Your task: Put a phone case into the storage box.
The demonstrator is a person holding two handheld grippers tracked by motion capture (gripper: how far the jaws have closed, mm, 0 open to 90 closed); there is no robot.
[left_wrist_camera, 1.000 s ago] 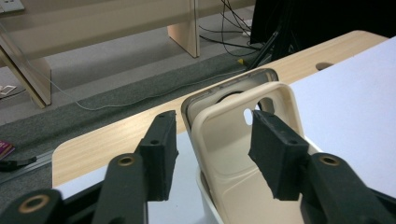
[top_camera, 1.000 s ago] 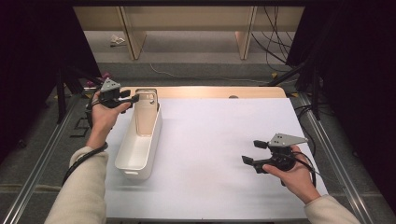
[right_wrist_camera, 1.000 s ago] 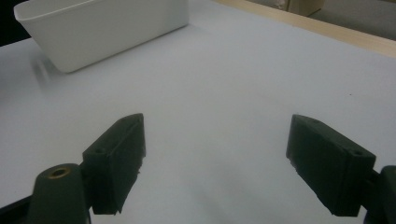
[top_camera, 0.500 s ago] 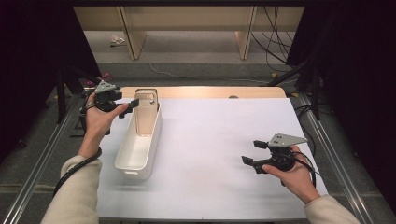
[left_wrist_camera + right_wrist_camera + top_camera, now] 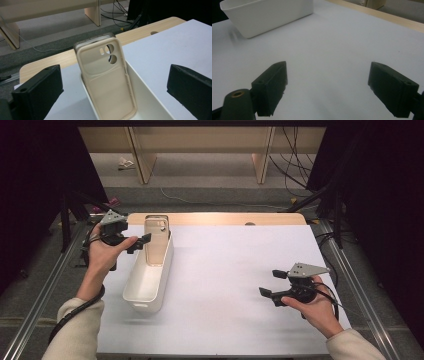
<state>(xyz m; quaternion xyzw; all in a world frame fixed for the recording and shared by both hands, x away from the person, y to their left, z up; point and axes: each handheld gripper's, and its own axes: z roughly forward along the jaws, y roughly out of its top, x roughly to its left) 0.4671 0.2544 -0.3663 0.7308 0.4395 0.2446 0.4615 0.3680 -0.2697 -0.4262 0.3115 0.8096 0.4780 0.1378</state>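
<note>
A beige phone case (image 5: 156, 241) stands upright against the far end wall of a long white bin (image 5: 148, 303) at the table's left. In the left gripper view the case (image 5: 107, 82) has two round camera holes, and a darker case edge (image 5: 93, 41) shows behind it. My left gripper (image 5: 140, 243) is just left of the bin's far end. Its jaws have just been opening and now stand wide apart (image 5: 114, 75), with the case ahead and untouched. My right gripper (image 5: 269, 282) hovers open over the sheet at the right, with nothing between its jaws (image 5: 329, 75).
A white sheet (image 5: 230, 270) covers the table, with a wooden strip (image 5: 225, 218) along the far edge. The bin's wall (image 5: 269, 15) lies far off across the sheet from the right gripper. Metal rails (image 5: 350, 270) run down both sides.
The left jaws have opened off the phone case and the left hand has drawn back a little from the bin. The case stays standing in the bin. The right hand has kept still.
</note>
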